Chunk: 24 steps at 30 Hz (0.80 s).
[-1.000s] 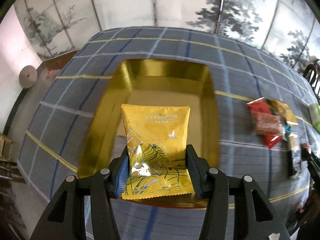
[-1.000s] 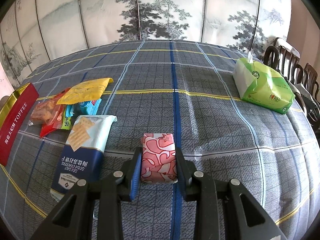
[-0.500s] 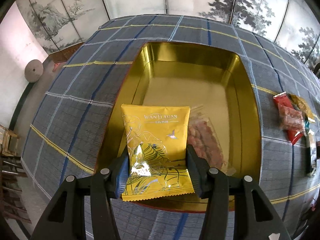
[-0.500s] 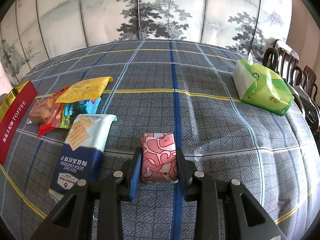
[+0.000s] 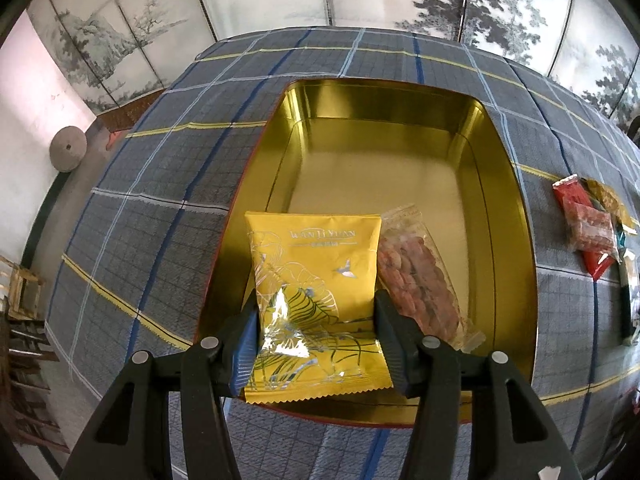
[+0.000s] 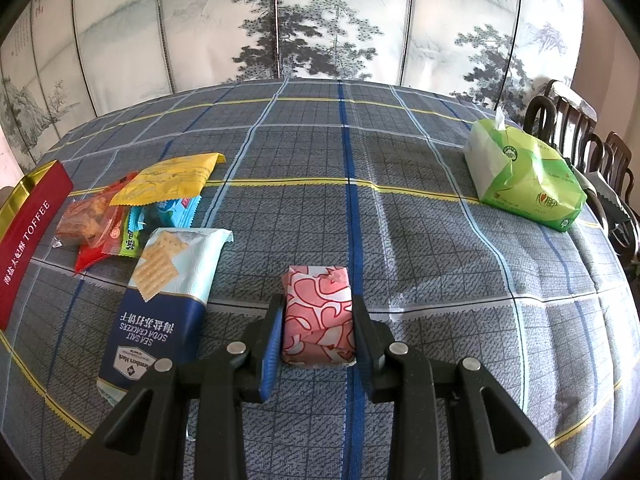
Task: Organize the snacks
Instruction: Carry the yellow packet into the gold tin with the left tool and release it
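Note:
My left gripper (image 5: 316, 332) is shut on a yellow snack packet (image 5: 316, 280) and holds it over the near left part of the open gold tin (image 5: 516, 240). A clear packet of reddish snacks (image 5: 420, 280) lies in the tin just right of it. My right gripper (image 6: 318, 332) is shut on a pink patterned packet (image 6: 318, 316) low over the plaid tablecloth (image 6: 400, 220). The tin's red side (image 6: 28, 248) shows at the left edge of the right wrist view.
A soda cracker pack (image 6: 160, 300) lies left of my right gripper. Beyond it lies a pile of small packets with a yellow one (image 6: 172, 178) on top; the pile also shows in the left wrist view (image 5: 588, 228). A green tissue pack (image 6: 524, 176) and chairs (image 6: 580, 140) stand at the right.
My left gripper has moved forward and higher over the tin with the yellow packet, so the clear packet inside came into view. My right gripper has stayed almost still.

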Available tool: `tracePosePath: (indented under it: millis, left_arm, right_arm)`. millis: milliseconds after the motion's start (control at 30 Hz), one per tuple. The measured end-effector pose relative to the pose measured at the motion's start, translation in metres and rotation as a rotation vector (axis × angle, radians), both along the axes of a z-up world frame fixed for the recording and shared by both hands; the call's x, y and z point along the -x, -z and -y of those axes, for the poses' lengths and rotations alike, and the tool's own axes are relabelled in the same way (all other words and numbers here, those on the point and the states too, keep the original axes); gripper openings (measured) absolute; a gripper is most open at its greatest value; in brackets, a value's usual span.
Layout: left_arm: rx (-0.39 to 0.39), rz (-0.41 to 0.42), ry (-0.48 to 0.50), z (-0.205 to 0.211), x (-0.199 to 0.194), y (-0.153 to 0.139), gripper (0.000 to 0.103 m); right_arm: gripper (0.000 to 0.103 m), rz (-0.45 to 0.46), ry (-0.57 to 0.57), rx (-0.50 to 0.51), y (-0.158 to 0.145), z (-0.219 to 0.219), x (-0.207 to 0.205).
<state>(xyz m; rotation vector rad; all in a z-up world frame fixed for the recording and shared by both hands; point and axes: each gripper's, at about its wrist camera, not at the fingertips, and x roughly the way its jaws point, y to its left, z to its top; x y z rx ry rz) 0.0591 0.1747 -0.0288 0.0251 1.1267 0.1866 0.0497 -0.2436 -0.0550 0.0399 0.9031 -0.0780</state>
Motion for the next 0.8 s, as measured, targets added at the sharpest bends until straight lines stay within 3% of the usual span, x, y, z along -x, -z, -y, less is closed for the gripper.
tracePosePath:
  millis: [800]
  left_arm:
    - [-0.019, 0.04, 0.017, 0.003, 0.01, -0.011, 0.068]
  right_arm:
    - [0.032, 0.0, 0.001, 0.006, 0.0, -0.001, 0.0]
